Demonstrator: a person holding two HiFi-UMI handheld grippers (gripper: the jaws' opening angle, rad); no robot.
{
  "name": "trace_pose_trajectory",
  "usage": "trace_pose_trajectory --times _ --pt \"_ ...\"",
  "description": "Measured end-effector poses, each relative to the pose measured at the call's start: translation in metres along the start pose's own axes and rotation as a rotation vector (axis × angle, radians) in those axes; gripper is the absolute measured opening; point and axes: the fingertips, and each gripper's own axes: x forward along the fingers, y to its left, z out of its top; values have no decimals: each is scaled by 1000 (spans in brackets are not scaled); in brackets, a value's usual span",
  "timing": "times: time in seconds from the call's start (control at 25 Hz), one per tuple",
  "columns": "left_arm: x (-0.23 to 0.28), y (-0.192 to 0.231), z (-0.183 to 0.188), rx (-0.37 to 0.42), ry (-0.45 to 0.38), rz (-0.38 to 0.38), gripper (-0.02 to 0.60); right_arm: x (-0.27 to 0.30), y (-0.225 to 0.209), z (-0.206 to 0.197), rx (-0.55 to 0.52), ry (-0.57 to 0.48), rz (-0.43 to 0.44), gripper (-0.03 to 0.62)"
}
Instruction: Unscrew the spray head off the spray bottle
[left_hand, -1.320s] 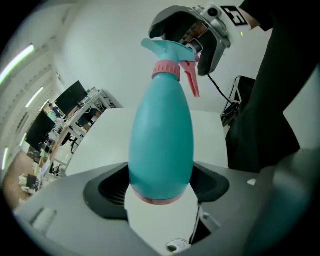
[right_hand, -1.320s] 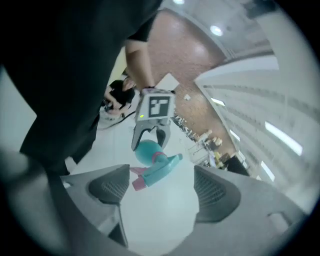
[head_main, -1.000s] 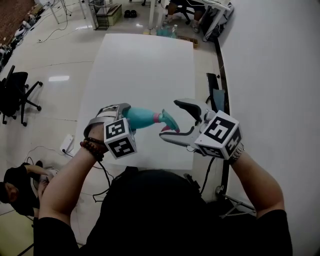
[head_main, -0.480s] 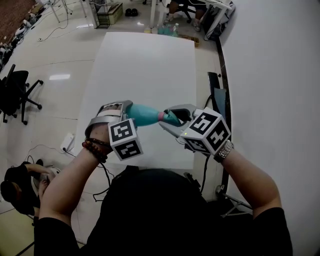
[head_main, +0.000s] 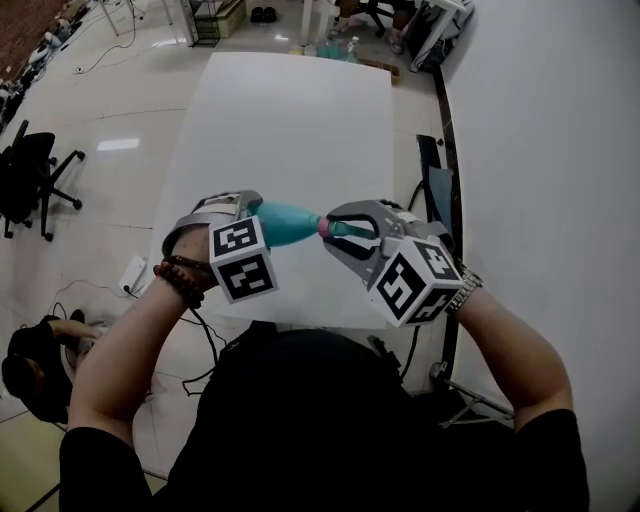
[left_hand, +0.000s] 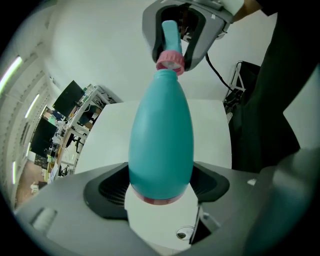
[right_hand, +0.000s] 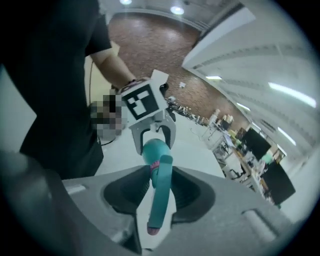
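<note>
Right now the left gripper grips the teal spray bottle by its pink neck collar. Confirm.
Wrong: the left gripper grips the teal spray bottle by its wide base; the pink neck collar is at the far end, per left gripper view.

A long white bench (head_main: 285, 130) runs away over a glossy pale floor (head_main: 90, 110), with a white wall (head_main: 540, 150) along the right. A black office chair (head_main: 25, 185) stands well off to the left, and a dark chair (head_main: 430, 185) sits just beside the bench's right edge. At near left a power strip (head_main: 132, 278) lies by a person in dark clothes (head_main: 35, 365), low on the floor. A brick wall (right_hand: 165, 50) backs desks with monitors (right_hand: 250, 145).
</note>
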Motion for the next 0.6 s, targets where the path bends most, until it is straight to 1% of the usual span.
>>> trace_pose_trajectory --times 0.04,0.12,0.4,0.6 --pt "0 2 -1 -2 3 -1 399 -2 1 1 -47 4 -3 118" --pt "0 3 -7 -7 6 1 399 -3 2 3 -76 1 -7 118" --pt "6 9 -26 -22 14 35 399 -15 -4 3 -78 -4 -46 118" --pt "11 21 -40 -45 28 68 399 -35 -16 3 -47 -17 -79 118"
